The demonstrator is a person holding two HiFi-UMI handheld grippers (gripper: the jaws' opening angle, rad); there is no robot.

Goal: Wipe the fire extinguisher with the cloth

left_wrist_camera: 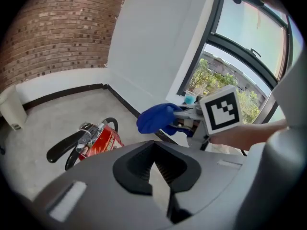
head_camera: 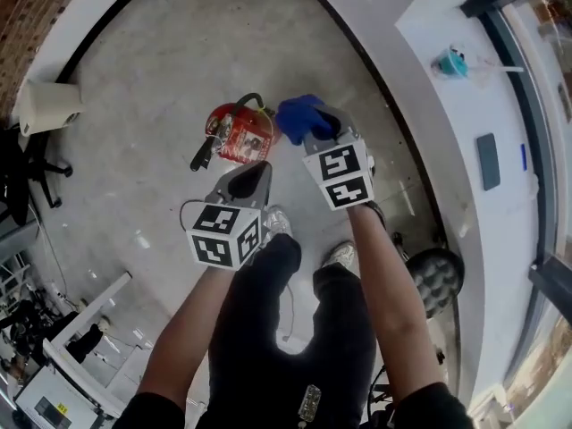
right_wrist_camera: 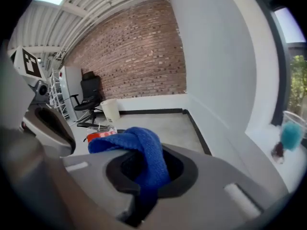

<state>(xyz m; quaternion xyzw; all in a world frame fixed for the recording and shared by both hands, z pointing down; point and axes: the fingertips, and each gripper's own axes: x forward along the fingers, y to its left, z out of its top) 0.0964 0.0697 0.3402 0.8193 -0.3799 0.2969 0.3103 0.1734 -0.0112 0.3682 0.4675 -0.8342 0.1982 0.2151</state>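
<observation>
Both forearms reach forward and down over the concrete floor [head_camera: 161,61]. The right gripper [head_camera: 313,130] is clamped on the blue cloth [head_camera: 298,113], which bunches out past its jaw tips. The cloth sits at the right end of the red fire extinguisher [head_camera: 241,134]; contact cannot be confirmed. The extinguisher lies on its side on the floor ahead of the person's shoes [head_camera: 277,222], black handle pointing left. The left gripper [head_camera: 253,170] holds nothing; its jaw tips meet, aimed at the extinguisher's near side.
</observation>
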